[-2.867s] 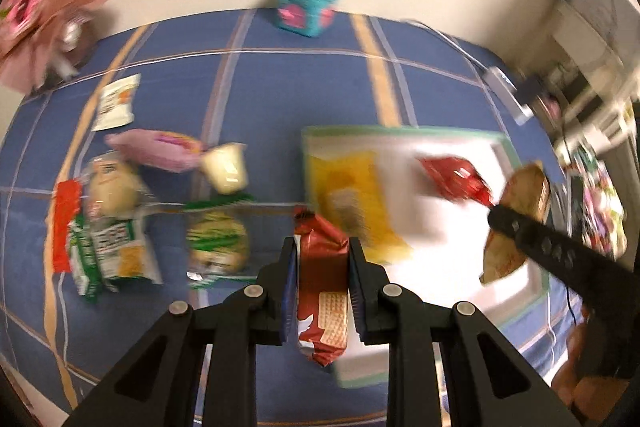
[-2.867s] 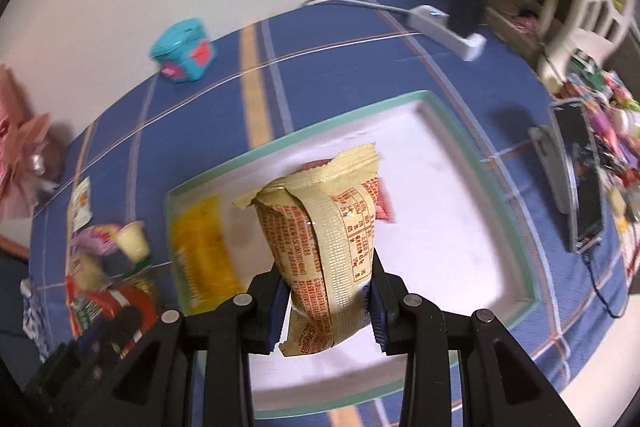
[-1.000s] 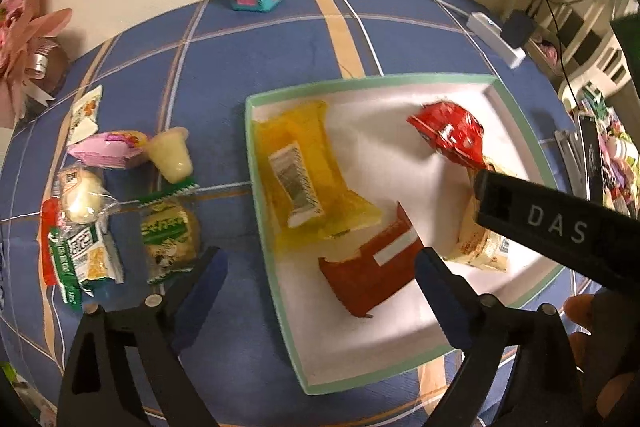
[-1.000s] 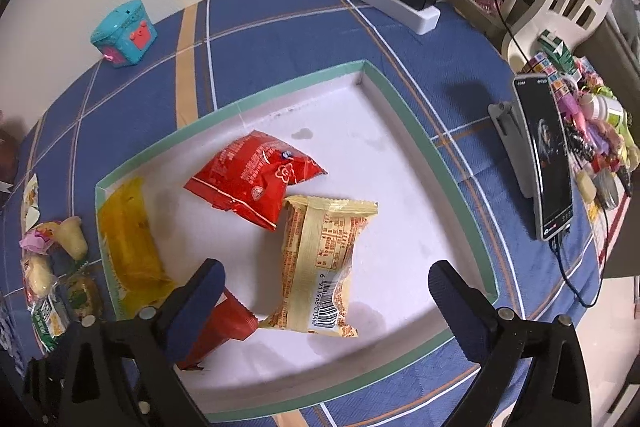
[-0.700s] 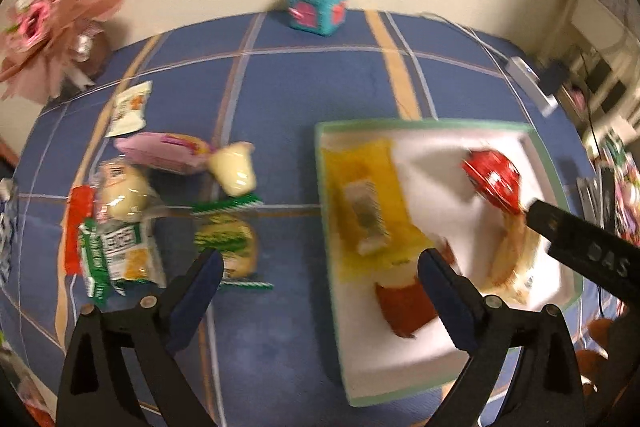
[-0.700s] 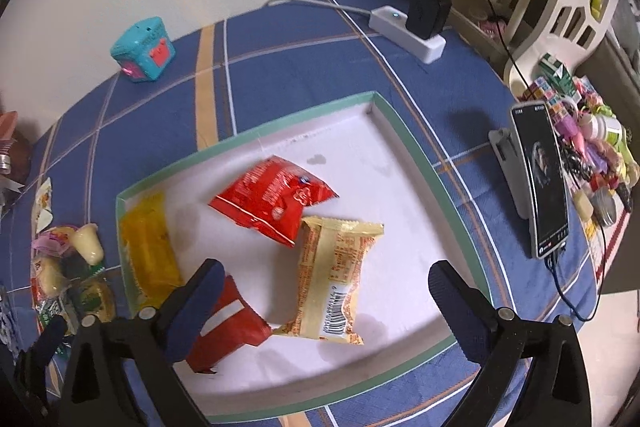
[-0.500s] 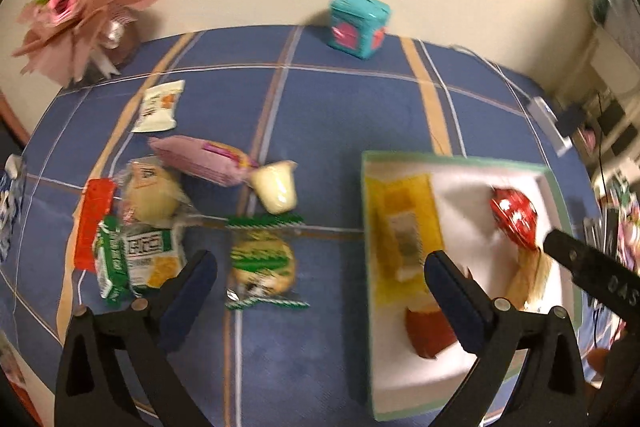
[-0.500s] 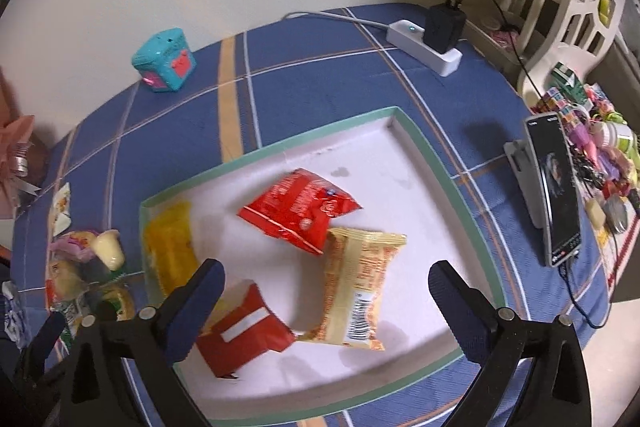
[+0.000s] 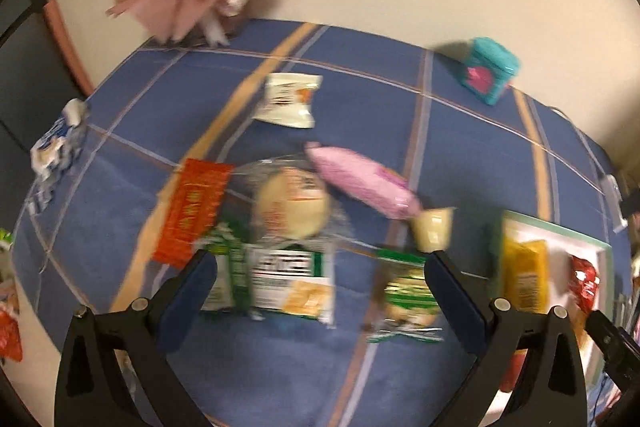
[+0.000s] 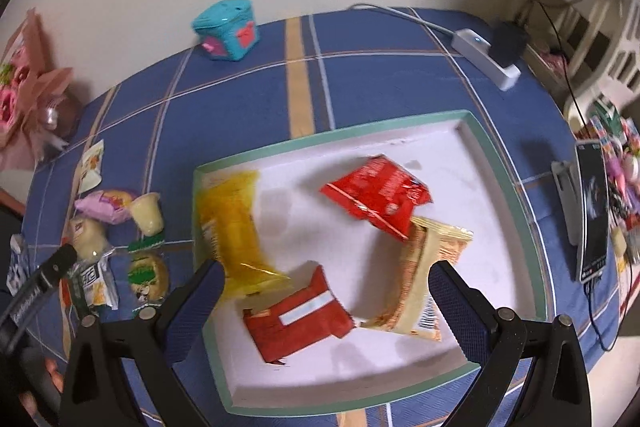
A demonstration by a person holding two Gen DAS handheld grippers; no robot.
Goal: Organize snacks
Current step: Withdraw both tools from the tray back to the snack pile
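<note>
1. Inside the tray (image 10: 496, 163) lie four snacks: yellow packet (image 10: 234, 223) along its left edge, red bag (image 10: 378, 197), tan packet (image 10: 420, 275) and dark-red packet (image 10: 298, 315) near its front edge.
2. Right gripper (image 10: 320, 301) hangs above them, jaws wide apart, empty.
3. Left gripper (image 9: 316, 287), also spread wide, hovers over loose snacks on the tablecloth (image 9: 360, 99), seemingly nearest the green-white packet (image 9: 280, 279); the view is blurred.

Blue plaid-covered desk (image 10: 380, 75): tray (image 10: 496, 163) at centre, loose snack packets (image 10: 116, 207) at 9 o'clock, teal box (image 10: 226, 29) at 11, power strip (image 10: 486, 59) at 1.
</note>
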